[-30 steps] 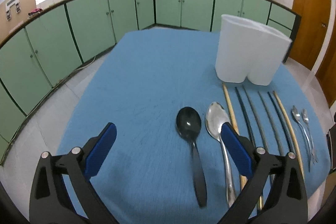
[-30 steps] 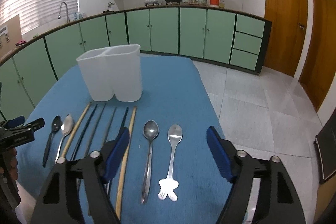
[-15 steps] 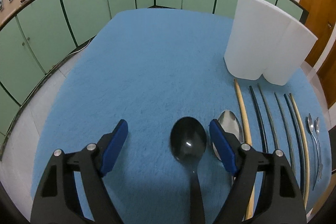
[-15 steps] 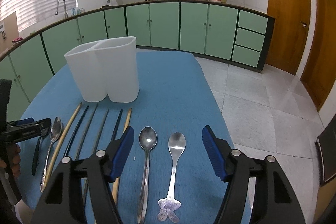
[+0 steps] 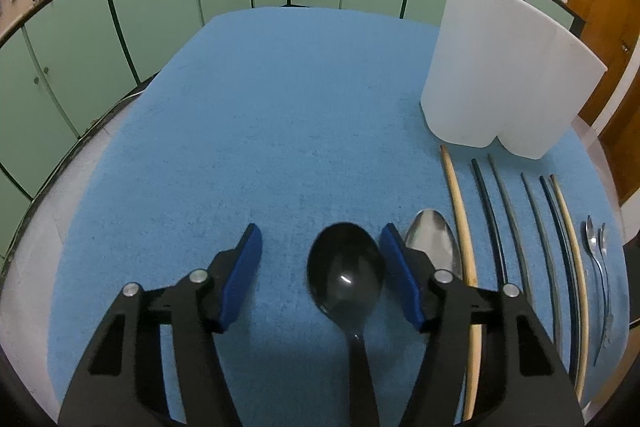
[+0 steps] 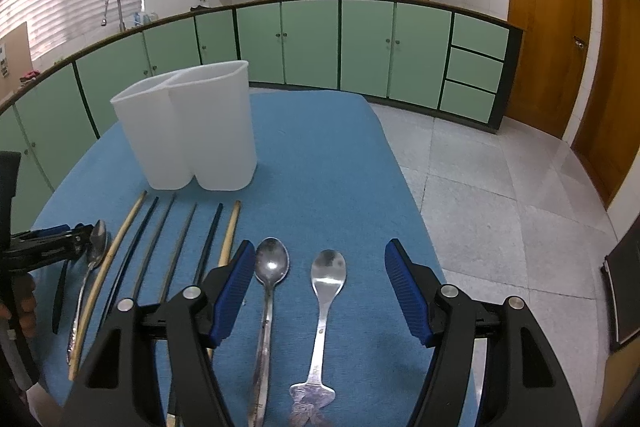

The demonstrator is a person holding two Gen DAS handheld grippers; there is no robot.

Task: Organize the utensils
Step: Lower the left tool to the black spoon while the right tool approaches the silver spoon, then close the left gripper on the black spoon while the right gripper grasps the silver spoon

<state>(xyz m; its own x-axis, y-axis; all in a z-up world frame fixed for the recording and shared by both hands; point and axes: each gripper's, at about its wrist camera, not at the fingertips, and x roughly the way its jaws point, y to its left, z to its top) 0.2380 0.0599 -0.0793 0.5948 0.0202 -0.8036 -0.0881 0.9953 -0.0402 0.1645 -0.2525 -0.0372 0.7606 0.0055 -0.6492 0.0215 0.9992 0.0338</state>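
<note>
A tall white translucent plastic utensil holder with two rounded compartments (image 6: 188, 125) is seen standing upright on a desk covered in a nubby blue cloth (image 5: 260, 131), toward its far end; from the right wrist view its rims are visible, but whether anything lies inside cannot be told. Laid out in a row in front of it are slender chopsticks: two pale wooden ones (image 6: 229, 235) at the outer edges and four dark ones (image 6: 178, 243) between them, all flat on the cloth. A glossy black plastic spoon with an oval bowl (image 5: 346, 271) is framed between the blue ribbed pads of the left tool (image 5: 320, 275), whose jaws are closing around it; the right-hand pad sits just beside the bowl's edge while the other pad is well apart, so the spoon is not gripped. A polished steel spoon with an embossed handle (image 5: 432, 243) lies just beyond that tool's right pad, beside the nearest wooden chopstick. The right tool (image 6: 320, 291) is held released above two more steel spoons, one long and plain (image 6: 270, 279), one shorter with a flared decorative handle end (image 6: 326, 291); both lie between its spread pads without being touched. Pale green cabinet doors (image 6: 312, 43) are seen lining the kitchen behind, and a hand (image 6: 24, 307) is visible at the left edge of the right wrist view.
</note>
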